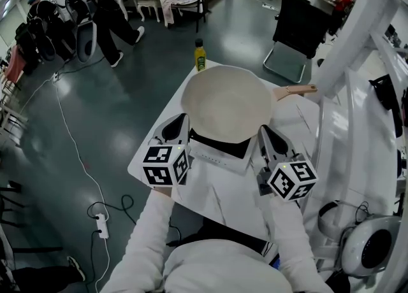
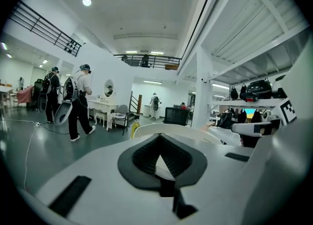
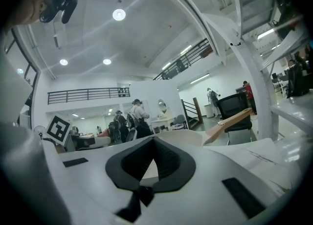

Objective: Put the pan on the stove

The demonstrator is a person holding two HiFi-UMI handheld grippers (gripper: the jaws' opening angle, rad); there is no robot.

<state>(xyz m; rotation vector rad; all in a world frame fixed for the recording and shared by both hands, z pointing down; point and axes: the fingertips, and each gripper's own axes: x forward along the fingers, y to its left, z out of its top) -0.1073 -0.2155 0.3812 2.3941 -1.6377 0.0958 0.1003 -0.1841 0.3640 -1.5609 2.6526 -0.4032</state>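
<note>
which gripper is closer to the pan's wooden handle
Right. The right gripper grips the pan rim on the side of the wooden handle; the left gripper grips the rim on the opposite side.

Between the two grippers' fingers, the flat black-and-white stove lies mostly hidden under the wide round cream pan. Beyond the fingers, the label on the small yellow bottle is too small to read.

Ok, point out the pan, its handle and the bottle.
pan [image 1: 226, 104], head view, middle of its cream inside
handle [image 1: 294, 91], head view, midway along it
bottle [image 1: 200, 58], head view, its yellow-green body
</note>
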